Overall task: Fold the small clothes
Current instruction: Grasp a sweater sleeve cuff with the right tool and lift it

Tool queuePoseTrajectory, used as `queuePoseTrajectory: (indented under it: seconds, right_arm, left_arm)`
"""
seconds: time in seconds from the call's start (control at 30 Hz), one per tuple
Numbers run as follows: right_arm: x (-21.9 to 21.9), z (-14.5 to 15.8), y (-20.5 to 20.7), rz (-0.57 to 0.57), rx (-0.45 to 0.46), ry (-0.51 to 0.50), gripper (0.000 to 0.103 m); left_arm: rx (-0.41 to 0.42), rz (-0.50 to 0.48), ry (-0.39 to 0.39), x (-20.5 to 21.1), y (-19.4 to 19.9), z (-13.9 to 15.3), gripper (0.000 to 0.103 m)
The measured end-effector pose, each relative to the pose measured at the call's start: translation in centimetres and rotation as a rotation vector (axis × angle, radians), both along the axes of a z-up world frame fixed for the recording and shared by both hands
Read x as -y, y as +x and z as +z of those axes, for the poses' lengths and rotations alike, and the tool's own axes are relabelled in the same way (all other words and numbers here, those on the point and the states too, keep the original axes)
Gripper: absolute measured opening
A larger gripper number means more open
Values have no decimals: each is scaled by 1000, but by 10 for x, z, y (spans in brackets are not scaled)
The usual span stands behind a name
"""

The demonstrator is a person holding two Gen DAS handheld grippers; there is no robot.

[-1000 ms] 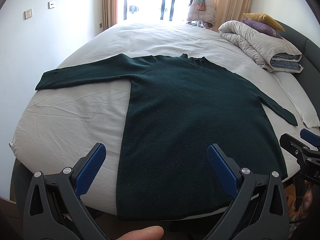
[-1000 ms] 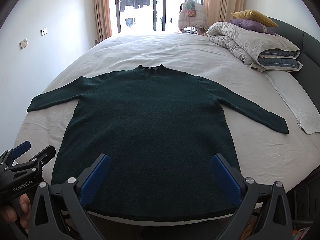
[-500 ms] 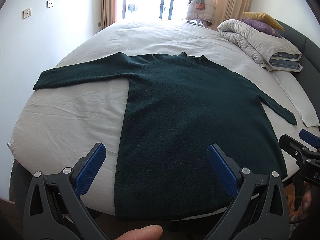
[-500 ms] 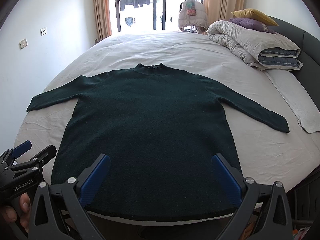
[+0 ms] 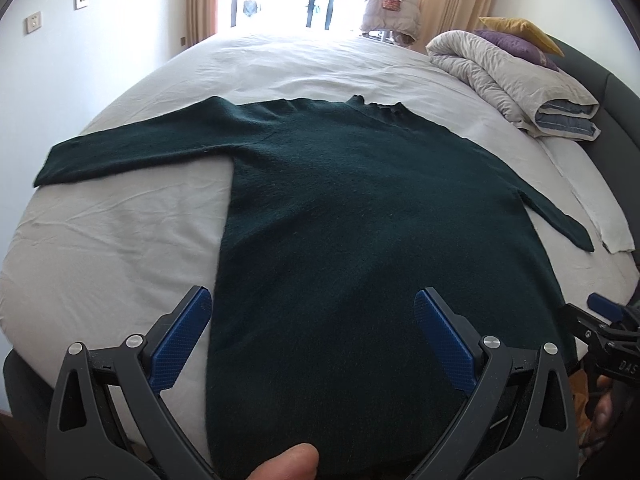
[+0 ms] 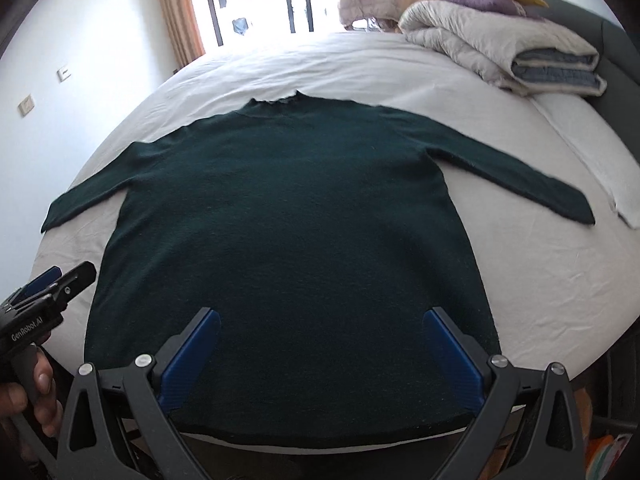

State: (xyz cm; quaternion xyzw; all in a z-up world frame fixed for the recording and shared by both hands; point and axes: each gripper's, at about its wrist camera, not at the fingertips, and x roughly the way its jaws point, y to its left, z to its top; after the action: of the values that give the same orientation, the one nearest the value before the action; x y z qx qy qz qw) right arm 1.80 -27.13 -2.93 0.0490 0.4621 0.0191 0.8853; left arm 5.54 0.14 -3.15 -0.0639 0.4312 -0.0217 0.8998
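Both grippers, left and right, hover spread wide over the hem of the sweater, which lies flat on the bed, sleeves out, ready for folding.

Left gripper: jaws spread wide, blue pads well apart, nothing between them. Thumb tip shows at near edge. Right gripper: jaws likewise wide, empty. Both level, side by side, pointing far.
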Motion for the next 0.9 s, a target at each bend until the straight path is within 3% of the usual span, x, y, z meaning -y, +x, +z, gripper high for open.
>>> queuePoseTrajectory:
  seconds: [0.07, 0.17, 0.3, 0.37, 0.4, 0.5, 0.6, 0.67, 0.73, 0.87, 0.9]
  right_arm:
    - [24, -5, 9, -40, -18, 48, 103]
    - [83, -3, 25, -130, 5, 175, 93]
    - [165, 0, 44, -275, 84, 403, 92]
    - [222, -7, 50, -402, 139, 531, 92]
    - [248, -13, 52, -474, 153, 575, 91]
    - [322, -45, 58, -655, 168, 731, 76]
    - [380, -80, 58, -814, 202, 894, 74]
    - [409, -101, 60, -916, 200, 966, 73]
    - [424, -113, 65, -945, 218, 1036, 61]
    - [444, -113, 84, -970, 255, 1031, 53]
    - [448, -115, 87, -981, 264, 1038, 47]
  left_arm:
    - [8, -18, 15, 5, 15, -2, 103]
    - [8, -55, 2, 10, 40, -4, 103]
    - [-41, -121, -107, 14, 77, -12, 103]
    - [-63, -170, -179, 18, 96, -16, 103]
    - [-66, -169, -199, 19, 102, -17, 103]
    - [-32, -141, -225, 24, 118, -17, 103]
    - [-74, -174, -193, 33, 136, -23, 103]
    - [-120, -196, -179, 36, 146, -29, 103]
    - [-107, -185, -148, 37, 153, -31, 103]
    - [-97, -196, -157, 40, 152, -40, 103]
    - [-101, -200, -158, 40, 152, -43, 103]
